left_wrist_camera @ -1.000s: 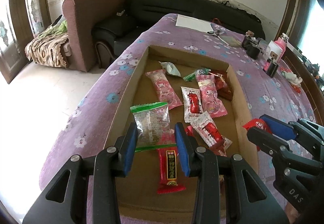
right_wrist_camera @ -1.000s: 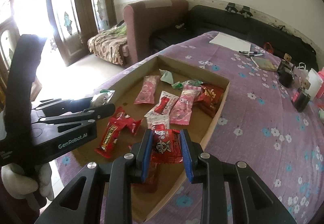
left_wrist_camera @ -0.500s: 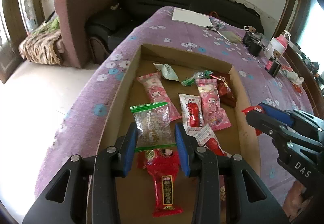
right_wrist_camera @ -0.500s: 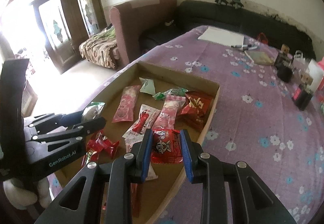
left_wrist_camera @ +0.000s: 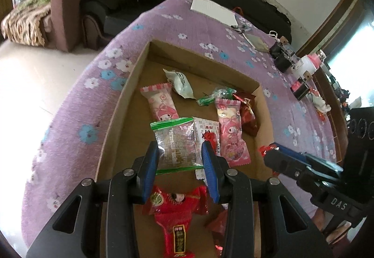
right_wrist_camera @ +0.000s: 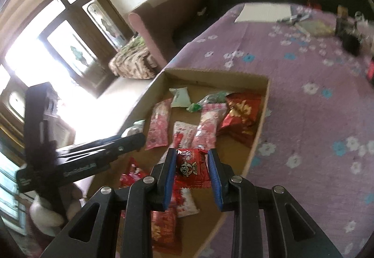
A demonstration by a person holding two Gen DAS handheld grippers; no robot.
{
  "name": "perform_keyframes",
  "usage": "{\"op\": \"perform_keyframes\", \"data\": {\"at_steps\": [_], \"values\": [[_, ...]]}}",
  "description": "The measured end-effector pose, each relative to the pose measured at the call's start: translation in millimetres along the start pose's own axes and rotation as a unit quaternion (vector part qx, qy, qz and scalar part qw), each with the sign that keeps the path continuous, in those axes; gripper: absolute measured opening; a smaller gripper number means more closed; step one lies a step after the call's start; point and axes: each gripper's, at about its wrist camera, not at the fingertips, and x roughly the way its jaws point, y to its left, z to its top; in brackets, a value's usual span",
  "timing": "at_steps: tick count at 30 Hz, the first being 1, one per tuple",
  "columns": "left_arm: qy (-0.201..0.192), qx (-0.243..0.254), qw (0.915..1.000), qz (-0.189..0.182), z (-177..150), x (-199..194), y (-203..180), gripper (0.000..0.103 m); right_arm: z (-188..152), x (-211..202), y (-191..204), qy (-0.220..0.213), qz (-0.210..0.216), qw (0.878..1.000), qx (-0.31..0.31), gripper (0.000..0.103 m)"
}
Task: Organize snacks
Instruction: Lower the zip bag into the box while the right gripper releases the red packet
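2 grippers were over the cardboard tray [left_wrist_camera: 121, 104], which lay on a purple floral cloth [left_wrist_camera: 77, 104] covering the counter. Left gripper [left_wrist_camera: 179, 157]: blue pads clamped on a clear packet w/ green strips [left_wrist_camera: 176, 143], held above the tray's near half. Right gripper [right_wrist_camera: 192, 165]: pads clamped narrow on a red snack packet w/ cartoon face [right_wrist_camera: 190, 168], held over the tray near its right wall. Tray contents incl. 2 pink character packets [left_wrist_camera: 161, 104], a white-and-red sachet [left_wrist_camera: 209, 132], a pale green wrapper [left_wrist_camera: 180, 84], a dark red foil pack [left_wrist_camera: 247, 113] and a long red candy [left_wrist_camera: 175, 218] at the near end.
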Motion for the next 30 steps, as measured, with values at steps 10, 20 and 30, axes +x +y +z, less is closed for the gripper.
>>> {"op": "perform_keyframes", "data": {"at_steps": [10,20,30], "values": [[0.008,-0.007,0.9997,0.021,-2.0,11.5,6.4,0.035,-4.2,15.3,6.7,0.019,-0.014,1.0,-0.014,0.028],[-0.024,0.043,0.9929,0.108,-16.9,0.8,-3.2,0.035,-24.3,24.3,34.6,0.007,-0.1,0.989,-0.109,0.028],[-0.027,0.055,0.9922,0.109,-25.0,-3.1,-11.6,0.035,-32.4,34.7,43.8,-0.004,-0.146,0.977,-0.155,0.028]]}}
